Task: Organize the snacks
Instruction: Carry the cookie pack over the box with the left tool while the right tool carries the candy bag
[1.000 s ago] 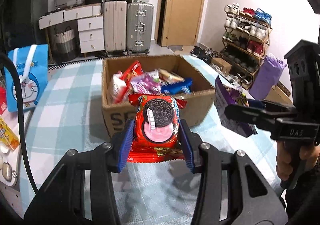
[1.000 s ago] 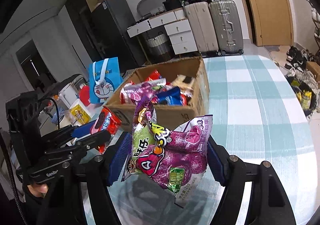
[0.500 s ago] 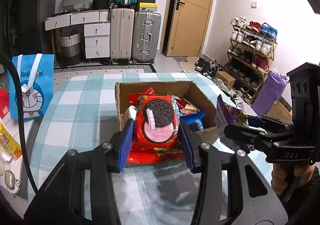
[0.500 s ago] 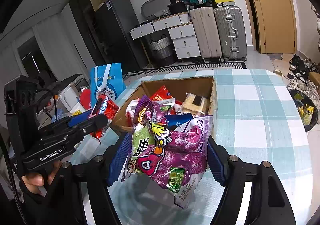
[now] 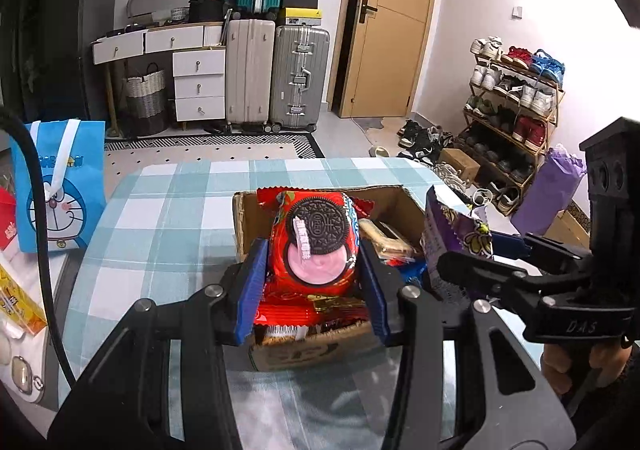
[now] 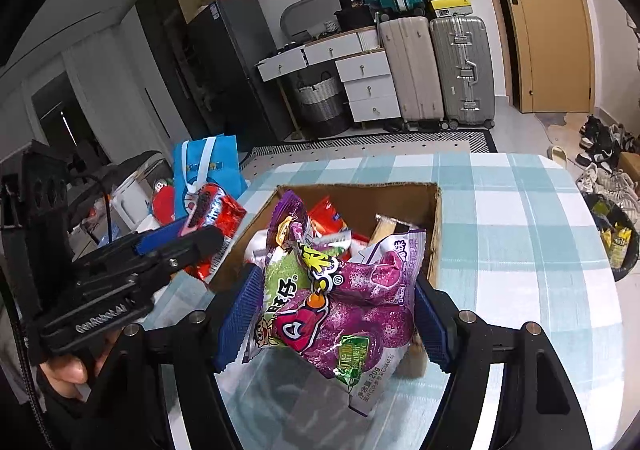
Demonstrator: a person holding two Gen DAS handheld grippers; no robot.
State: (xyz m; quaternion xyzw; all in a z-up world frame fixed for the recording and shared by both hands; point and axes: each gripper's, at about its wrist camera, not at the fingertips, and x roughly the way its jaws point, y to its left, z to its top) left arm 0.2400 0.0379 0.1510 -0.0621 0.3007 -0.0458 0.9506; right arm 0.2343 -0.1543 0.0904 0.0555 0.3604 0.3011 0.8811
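Both tongs now over box (image 5: 320,350) w/ snacks: left (image 5: 314,262) clamps Oreo pack (image 5: 316,246) (upright), right (image 6: 334,314) grips purple bag (image 6: 344,302).

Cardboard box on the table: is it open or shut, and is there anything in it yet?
Open and partly filled. The cardboard box has no flaps over its top, and several snack packets lie loose inside, seen from both wrist views.

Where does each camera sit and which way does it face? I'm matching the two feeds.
Left wrist: on the left gripper, looking down along its fingers at the red Oreo pack they clamp; the right gripper and its hand show at right.
Right wrist: on the right gripper, clamping the purple candy bag; the left gripper shows at left.
Shared: cardboard box, checked tablecloth, suitcases.
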